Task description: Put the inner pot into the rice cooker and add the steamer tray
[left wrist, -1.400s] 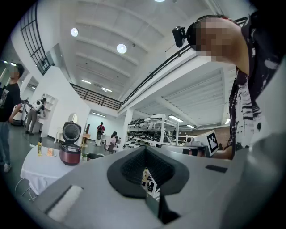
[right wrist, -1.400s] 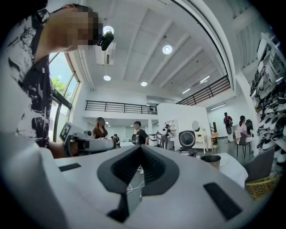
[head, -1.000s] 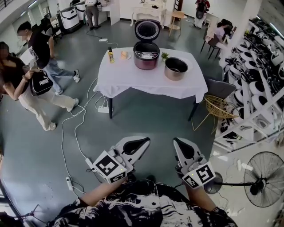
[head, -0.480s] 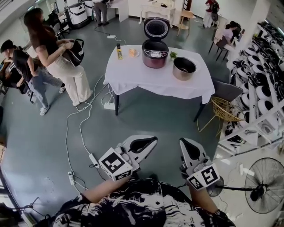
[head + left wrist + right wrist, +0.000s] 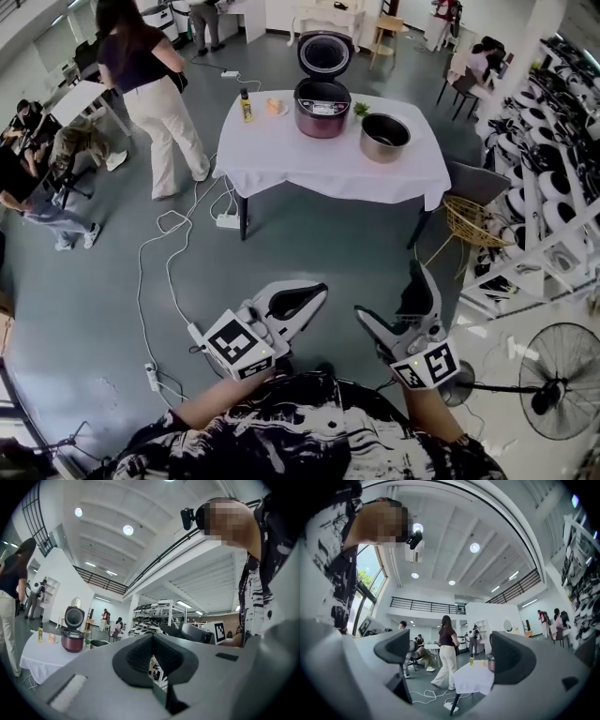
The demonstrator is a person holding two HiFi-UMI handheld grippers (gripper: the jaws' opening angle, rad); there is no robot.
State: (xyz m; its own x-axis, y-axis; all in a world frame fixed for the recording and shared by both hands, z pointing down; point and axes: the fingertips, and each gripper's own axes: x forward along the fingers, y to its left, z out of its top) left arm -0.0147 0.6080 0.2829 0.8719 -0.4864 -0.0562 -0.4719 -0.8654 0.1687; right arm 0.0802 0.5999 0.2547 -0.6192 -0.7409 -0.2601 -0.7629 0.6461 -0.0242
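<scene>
Nothing of the task is done yet, judging by how things lie. At the bottom of the head view the left gripper [image 5: 300, 301] has its jaws pressed together with nothing in them. Beside it the right gripper [image 5: 397, 302] has just been opening its jaws, which stand wide apart and empty, with only the far table showing through the gap in its own view. Both are well apart from the work. In the upper middle of the frame the rice cooker [image 5: 322, 95] stands with its lid up. Just to its right the inner pot [image 5: 385, 137] sits alone on the cloth, so it has yet to go in. I cannot make out a steamer tray from here. The whole approach, the pot and the tray appear to be left to do. The table [image 5: 309, 169] has a white cloth, with a small bottle [image 5: 247, 105] near its left end. At upper left a person [image 5: 150, 84] in pale trousers stands on the grey floor, and cables [image 5: 173, 244] trail towards the table leg. A wicker chair [image 5: 466, 226] sits to the table's right, shelves [image 5: 553, 178] of white equipment line the right edge, and a fan [image 5: 561, 380] stands at lower right.
</scene>
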